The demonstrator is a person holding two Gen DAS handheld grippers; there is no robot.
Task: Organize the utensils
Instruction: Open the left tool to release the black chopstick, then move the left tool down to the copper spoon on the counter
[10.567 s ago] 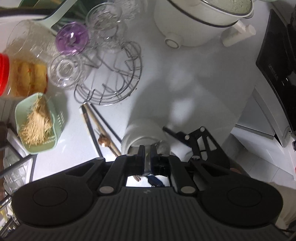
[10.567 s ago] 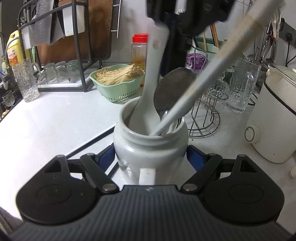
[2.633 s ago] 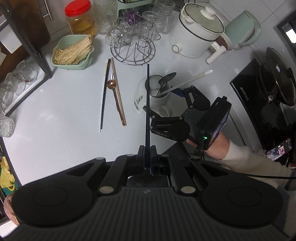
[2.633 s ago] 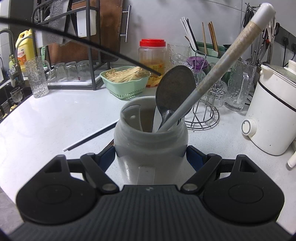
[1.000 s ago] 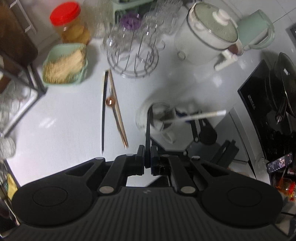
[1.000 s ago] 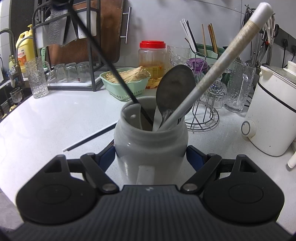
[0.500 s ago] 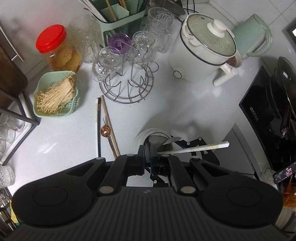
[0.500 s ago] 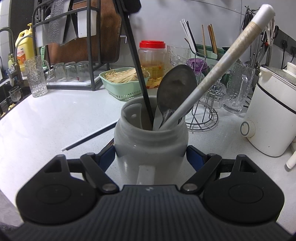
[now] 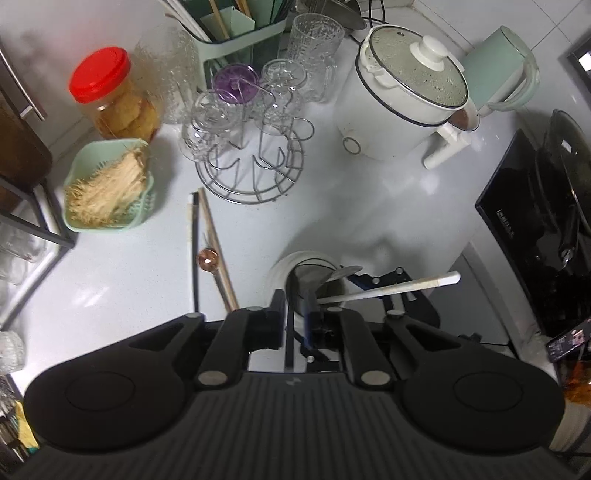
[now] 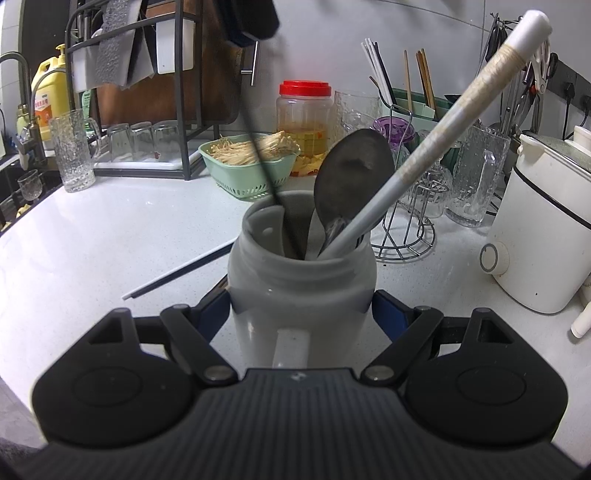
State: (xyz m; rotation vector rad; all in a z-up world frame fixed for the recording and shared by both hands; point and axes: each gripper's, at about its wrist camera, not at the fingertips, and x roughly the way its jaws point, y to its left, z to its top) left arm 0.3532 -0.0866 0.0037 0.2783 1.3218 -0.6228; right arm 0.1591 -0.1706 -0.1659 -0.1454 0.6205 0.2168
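A white ceramic jar (image 10: 303, 288) stands on the counter with my right gripper (image 10: 301, 306) shut on its sides. It holds a metal spoon (image 10: 351, 173) and a long white handle (image 10: 461, 107). My left gripper (image 9: 295, 314) hangs right above the jar (image 9: 280, 269), pointing steeply down. Its jaws are opening, and a black chopstick (image 9: 290, 332) stands loose between them with its tip inside the jar. In the right wrist view that chopstick (image 10: 258, 147) slants up to the left gripper (image 10: 251, 18). A black chopstick (image 9: 194, 251), a wooden one (image 9: 218, 251) and a copper spoon (image 9: 207, 258) lie left of the jar.
A wire glass rack (image 9: 255, 162) with several glasses stands behind the loose utensils. A green basket (image 9: 107, 184) and a red-lidded jar (image 9: 110, 96) are at the back left. A white cooker (image 9: 402, 99) sits back right, a black cooktop (image 9: 535, 229) at the right.
My left gripper came in closer over the jar with the black chopstick, whose tip now sits inside. Its jaws have parted from the chopstick. The right gripper and jar stayed still.
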